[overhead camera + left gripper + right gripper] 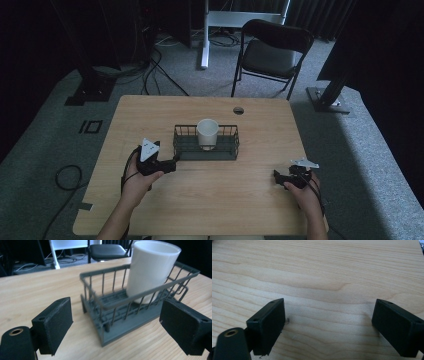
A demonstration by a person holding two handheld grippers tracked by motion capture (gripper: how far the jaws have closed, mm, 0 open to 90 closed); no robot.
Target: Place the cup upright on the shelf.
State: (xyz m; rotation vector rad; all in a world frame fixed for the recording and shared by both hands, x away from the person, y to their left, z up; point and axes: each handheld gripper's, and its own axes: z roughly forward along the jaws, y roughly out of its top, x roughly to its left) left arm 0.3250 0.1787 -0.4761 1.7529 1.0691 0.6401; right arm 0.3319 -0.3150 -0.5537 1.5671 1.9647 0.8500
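High view: we see the counter [210,195] with a dark wire rack [206,143] near its middle and a white cup [207,133] standing upright inside it, toward the rack's middle, resting on the slatted floor. The rack's rails hold the cup in on all sides, so it probably has to come out upward.

Our left hand-held gripper [172,162] sits just beside the rack's left end, pointing right at it, low over the counter. In the left gripper view its jaws stand spread with nothing between them; the rack's near corner [105,335] lies in the gap ahead and the cup [150,270] rises beyond, slightly right of centre. We judge that this hand is lined up either to steady the rack or to reach the cup, and it touches neither yet.

Our right hand-held gripper [278,176] rests at the near right of the counter, well apart from the rack. In the right gripper view its jaws are spread too, over bare wood [324,277]; it seems parked out of the way, leaving the left side room to work.
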